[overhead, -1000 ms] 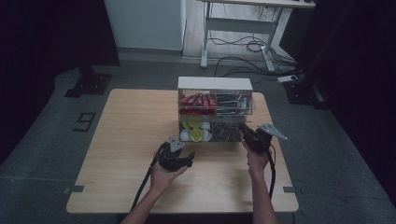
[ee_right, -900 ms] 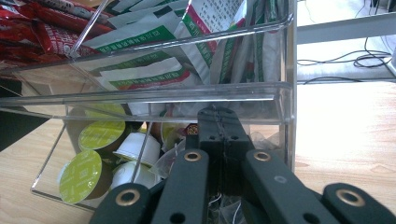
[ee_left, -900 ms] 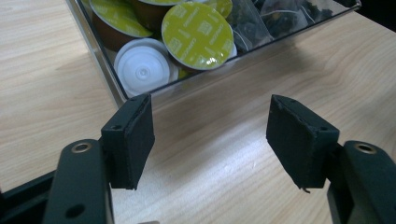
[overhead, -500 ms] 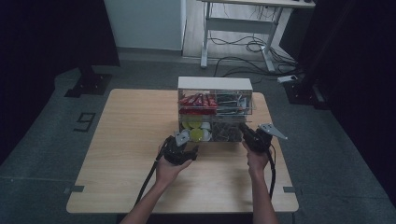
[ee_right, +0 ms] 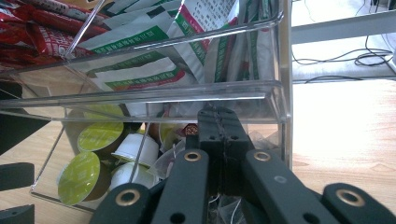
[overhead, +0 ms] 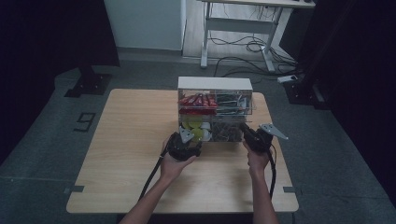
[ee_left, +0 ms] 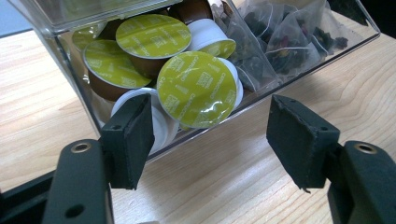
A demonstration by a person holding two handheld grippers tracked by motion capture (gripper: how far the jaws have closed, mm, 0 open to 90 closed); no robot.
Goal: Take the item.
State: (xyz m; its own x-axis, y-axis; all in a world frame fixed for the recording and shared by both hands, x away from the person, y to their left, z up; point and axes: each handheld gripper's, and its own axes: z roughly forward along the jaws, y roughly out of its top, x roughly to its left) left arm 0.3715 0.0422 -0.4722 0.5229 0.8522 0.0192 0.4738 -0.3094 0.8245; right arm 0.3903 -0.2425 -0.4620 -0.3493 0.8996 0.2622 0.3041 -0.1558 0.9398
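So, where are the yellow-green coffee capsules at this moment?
The coffee capsules lie in the clear organizer's lower left compartment, beside the tea bags, before the open left gripper.

Yellow-green foil lids point(ee_left: 197, 88) with fine printed lettering top brown and white coffee capsules inside a clear plastic organiser point(overhead: 215, 109). Red sachets point(overhead: 197, 101) and white packets with green and red bands point(ee_right: 140, 77) sit above. The tabletop point(overhead: 126, 140) is pale wood grain; both hand-held grippers are black.
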